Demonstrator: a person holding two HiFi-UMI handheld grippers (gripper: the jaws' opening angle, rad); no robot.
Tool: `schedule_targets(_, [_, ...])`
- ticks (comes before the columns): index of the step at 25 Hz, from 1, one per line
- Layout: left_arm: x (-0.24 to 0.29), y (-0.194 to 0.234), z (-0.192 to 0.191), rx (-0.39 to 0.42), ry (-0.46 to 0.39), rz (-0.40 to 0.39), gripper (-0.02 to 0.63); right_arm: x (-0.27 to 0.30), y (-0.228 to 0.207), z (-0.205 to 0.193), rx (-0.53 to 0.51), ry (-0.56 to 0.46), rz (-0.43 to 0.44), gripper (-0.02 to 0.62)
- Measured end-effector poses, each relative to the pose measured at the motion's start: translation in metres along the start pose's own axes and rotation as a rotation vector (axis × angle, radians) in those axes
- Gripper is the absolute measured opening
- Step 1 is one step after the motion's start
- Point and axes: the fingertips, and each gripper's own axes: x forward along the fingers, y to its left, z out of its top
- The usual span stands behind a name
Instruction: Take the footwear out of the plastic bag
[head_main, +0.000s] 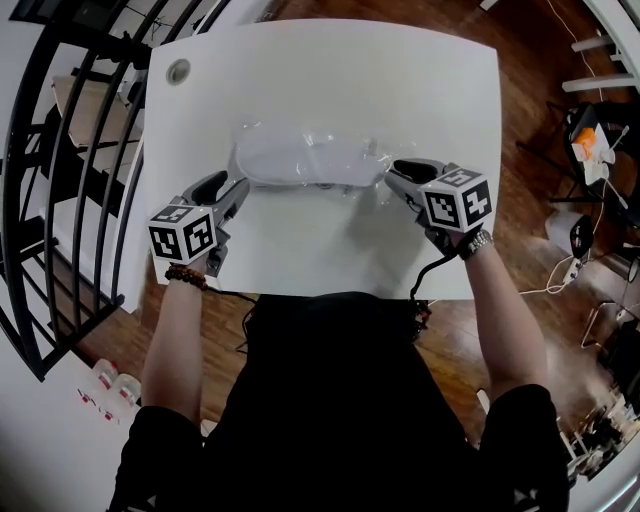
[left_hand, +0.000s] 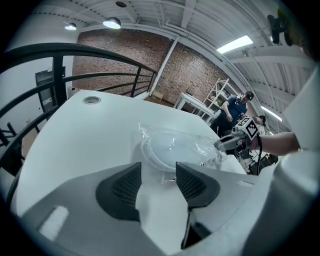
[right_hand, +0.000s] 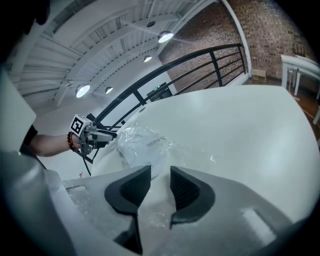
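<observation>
Hand-held grippers bracket a bagged shoe. We hold the left hand-held gripper (head_main: 236, 186) at the left end of the plastic bag (head_main: 365, 150) and the right hand-held gripper (head_main: 393, 172) at its right end, on a white counter (head_main: 330, 70).

The white shoe (head_main: 290, 160) shows through the clear bag. It lies flat inside it near the middle of the counter, its long axis running side to side, straight from one gripper to the other. Each gripper points down and inward along that axis, so the shoe lies dead ahead of both.

Our left jaws stand wide apart and grip nothing. The left gripper view shows a rounded end of the shoe just beyond the tips. A crinkled flap of the bag reaches into the gap, and neither pad presses on it.

Our right jaws are also apart, by a narrower gap, and hold nothing. The right gripper view shows wrinkled bag lying under and between them, with the shoe's other end just past the tips.

By our reading the right side is a shade nearer, over the bag itself, while the left sits at its edge. Which end is the bag's mouth we cannot tell. We judge that the coming move turns on that: one side pinches the bag, and the other draws the shoe out lengthwise.
</observation>
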Motion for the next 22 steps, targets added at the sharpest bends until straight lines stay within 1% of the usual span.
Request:
schedule_targets(5, [0.0055, 0.0001, -0.0046, -0.003, 0.028, -0.014, 0.227, 0.0044, 0.0014, 0.0016, 0.038, 0.003, 0.035, 0.112])
schedule_targets(11, [0.0084, 0.0006, -0.0076, -0.004, 0.047, -0.018, 0.221, 0.0102, 0.0043, 0.0022, 0.045, 0.016, 0.055, 0.109])
schedule_targets(14, [0.0099, -0.0006, -0.0092, -0.005, 0.052, -0.021, 0.208, 0.0102, 0.0054, 0.0003, 0.04, 0.018, 0.06, 0.084])
schedule_targets(17, [0.0098, 0.0001, -0.0096, -0.006, 0.055, -0.022, 0.182, 0.0089, 0.0045, 0.0012, 0.028, 0.012, 0.056, 0.071])
schedule_targets(22, [0.0089, 0.0003, -0.009, -0.012, 0.055, -0.016, 0.107, 0.0026, -0.0001, 0.004, 0.014, -0.004, 0.041, 0.052])
